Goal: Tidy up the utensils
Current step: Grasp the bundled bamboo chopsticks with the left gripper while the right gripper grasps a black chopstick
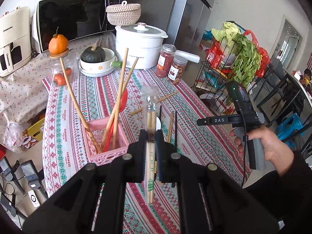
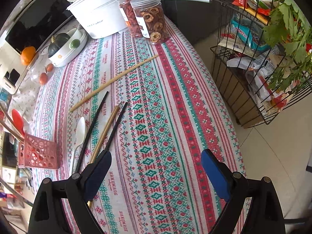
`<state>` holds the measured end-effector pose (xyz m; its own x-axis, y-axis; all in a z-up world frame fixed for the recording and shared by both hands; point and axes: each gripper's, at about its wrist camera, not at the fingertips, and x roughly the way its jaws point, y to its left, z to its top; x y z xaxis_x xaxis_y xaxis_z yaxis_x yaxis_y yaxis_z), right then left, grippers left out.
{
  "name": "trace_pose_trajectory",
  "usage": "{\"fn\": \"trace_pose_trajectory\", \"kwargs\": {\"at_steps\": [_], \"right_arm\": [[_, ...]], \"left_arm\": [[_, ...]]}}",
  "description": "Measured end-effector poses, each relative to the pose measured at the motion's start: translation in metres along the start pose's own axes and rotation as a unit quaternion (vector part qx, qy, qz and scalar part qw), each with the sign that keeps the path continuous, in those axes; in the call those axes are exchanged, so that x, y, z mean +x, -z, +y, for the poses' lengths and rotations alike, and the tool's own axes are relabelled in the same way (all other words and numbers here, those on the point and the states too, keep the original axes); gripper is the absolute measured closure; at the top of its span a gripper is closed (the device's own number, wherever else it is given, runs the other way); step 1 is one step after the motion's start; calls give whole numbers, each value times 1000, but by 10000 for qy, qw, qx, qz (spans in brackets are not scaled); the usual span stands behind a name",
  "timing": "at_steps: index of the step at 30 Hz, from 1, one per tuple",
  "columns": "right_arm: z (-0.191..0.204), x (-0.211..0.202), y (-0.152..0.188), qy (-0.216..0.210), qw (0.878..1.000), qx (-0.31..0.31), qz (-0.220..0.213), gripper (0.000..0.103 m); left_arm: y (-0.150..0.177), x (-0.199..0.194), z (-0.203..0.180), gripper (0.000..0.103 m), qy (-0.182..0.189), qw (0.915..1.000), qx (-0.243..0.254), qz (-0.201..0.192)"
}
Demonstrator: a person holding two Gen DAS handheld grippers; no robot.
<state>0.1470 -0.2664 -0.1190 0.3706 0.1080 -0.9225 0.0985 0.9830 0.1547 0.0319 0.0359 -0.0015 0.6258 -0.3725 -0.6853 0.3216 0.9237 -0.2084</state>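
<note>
The patterned tablecloth (image 2: pixel 175 101) fills most of both views and serves as the work surface. Several utensils lie loose on it at centre left of the right wrist view: a long bamboo chopstick (image 2: pixel 115 81), two black chopsticks (image 2: pixel 93 124), a shorter wooden pair (image 2: pixel 105 132) and a white plastic spoon (image 2: pixel 80 134). They lie flat and near one another, probably awaiting sorting.

The pink perforated basket (image 1: pixel 109 144) stands at lower centre left of the left wrist view. It holds several wooden chopsticks (image 1: pixel 119 101) and a red spoon (image 1: pixel 122 101), all leaning on the basket walls with handles upward. Judged from this, it is the collection container.

The left gripper (image 1: pixel 151 144), at lower centre of its own view, is clamped on a plastic-wrapped chopstick pack (image 1: pixel 150 128). The pack is held near upright above the cloth, just right of the basket; an upright hold suits an end-first drop into the basket.

The right gripper (image 2: pixel 156 167) hangs over the cloth with its fingers wide apart and nothing between them. Its left blue pad (image 2: pixel 99 167) overlaps the near ends of the loose chopsticks; contact cannot be confirmed.
</note>
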Motion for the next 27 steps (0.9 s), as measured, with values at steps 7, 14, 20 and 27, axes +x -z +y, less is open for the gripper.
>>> {"fn": "trace_pose_trajectory", "kwargs": {"at_steps": [7,14,20,27], "right_arm": [[22,30,-6,-245,9988,117,401,43],[46,53,-15,-399,9978,155,510,72],[73,61,-17,164,9986,-231,454,84],[82,59,-13,481,9964,-543,431,92]], "left_arm": [[3,-4,19,93,44,9996,-268,-39],[7,-8,26,93,108,9995,-298,-22],[11,-10,32,93,103,9993,-355,30],[15,-14,32,93,50,9994,-333,-7]]}}
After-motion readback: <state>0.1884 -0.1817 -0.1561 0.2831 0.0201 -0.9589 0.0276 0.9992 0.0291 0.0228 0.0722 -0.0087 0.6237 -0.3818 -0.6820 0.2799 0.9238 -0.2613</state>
